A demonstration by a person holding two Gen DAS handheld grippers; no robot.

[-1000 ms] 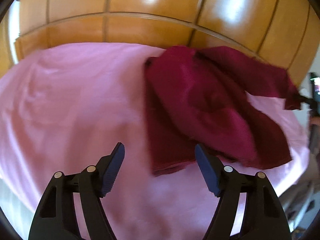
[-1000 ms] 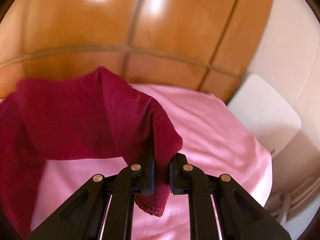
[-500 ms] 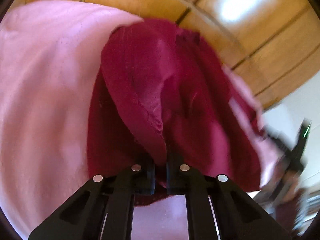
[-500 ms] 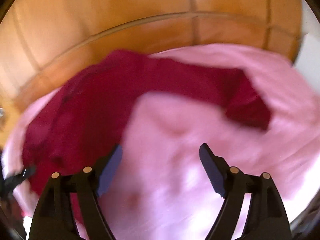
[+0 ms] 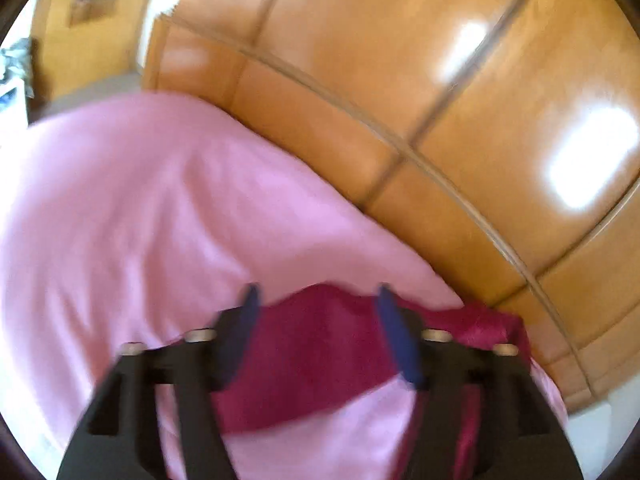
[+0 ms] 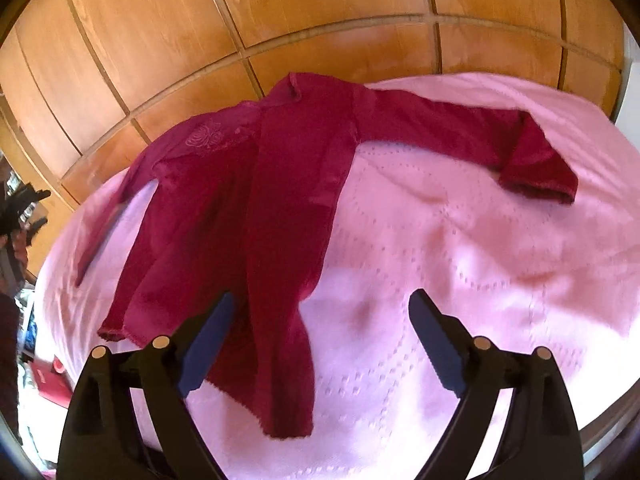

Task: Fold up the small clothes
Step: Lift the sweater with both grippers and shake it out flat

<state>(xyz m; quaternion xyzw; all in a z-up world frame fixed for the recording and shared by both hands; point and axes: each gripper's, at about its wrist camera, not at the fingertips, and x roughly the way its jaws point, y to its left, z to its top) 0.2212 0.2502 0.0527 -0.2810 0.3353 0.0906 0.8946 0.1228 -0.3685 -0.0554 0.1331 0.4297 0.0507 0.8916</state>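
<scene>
A small dark red long-sleeved garment (image 6: 280, 184) lies on the pink bedspread (image 6: 460, 240), its body folded lengthwise and one sleeve (image 6: 480, 136) stretched out to the right. My right gripper (image 6: 320, 340) is open and empty just above the garment's near hem. In the blurred left wrist view, my left gripper (image 5: 316, 332) is open and empty over a strip of the red garment (image 5: 320, 356) on the bedspread (image 5: 160, 220).
Glossy wooden wardrobe panels (image 6: 320, 12) rise right behind the bed. A red box (image 6: 52, 388) and clutter sit off the bed's left edge. The wardrobe also fills the right of the left wrist view (image 5: 460, 100).
My right gripper let go of the sleeve and opened. My left gripper shut on the garment, pulled it, then opened and moved away. The garment now lies spread on the bed.
</scene>
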